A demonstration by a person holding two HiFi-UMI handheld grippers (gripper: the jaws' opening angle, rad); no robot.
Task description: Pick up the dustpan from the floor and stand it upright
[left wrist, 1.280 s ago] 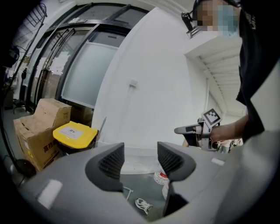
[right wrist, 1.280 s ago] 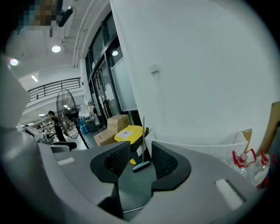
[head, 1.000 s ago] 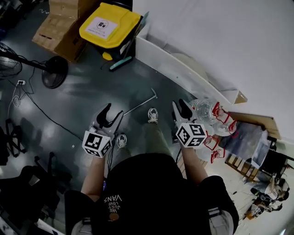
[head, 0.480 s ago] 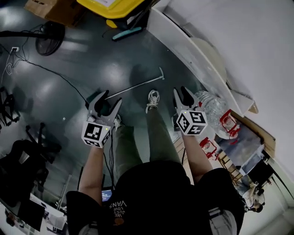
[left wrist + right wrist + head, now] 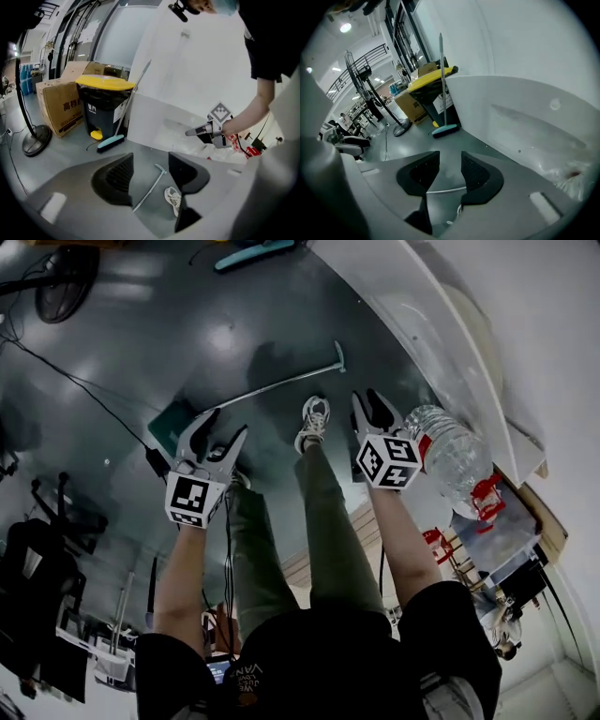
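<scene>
**Head view.** The dustpan (image 5: 172,424) lies flat on the floor (image 5: 234,324). Its teal pan is partly hidden behind the left gripper (image 5: 227,423). The thin metal handle (image 5: 281,385) runs up and to the right, ending in a hooked tip ahead of the shoe (image 5: 314,418).

Both forearms reach forward and down, one on each side of the leg. The right gripper (image 5: 366,397) hangs just beside the bottles (image 5: 450,451), well apart from the pan. Neither gripper touches the dustpan.

Judged handling:
- The pan looks like light, stiff plastic and the handle a rigid tube.
- The tube looks smooth and narrow, so it may roll or slide between the pads.
- The long handle gives leverage, so a hold near the free end should tip the pan up onto its base. A hold nearer the pan would give more control of swing.

**Left gripper view.** The jaws stand apart with nothing between the pads. The handle and shoe show on the floor beyond the gap, so the gripper is roughly lined up over the tube, pointing downward. The bin (image 5: 103,105), broom (image 5: 111,143) and box (image 5: 58,105) stand further off by the wall.

**Right gripper view.** The jaws are apart and empty. A short stretch of the handle shows on the floor low in the gap, crossing it. This gripper also points steeply down.
</scene>
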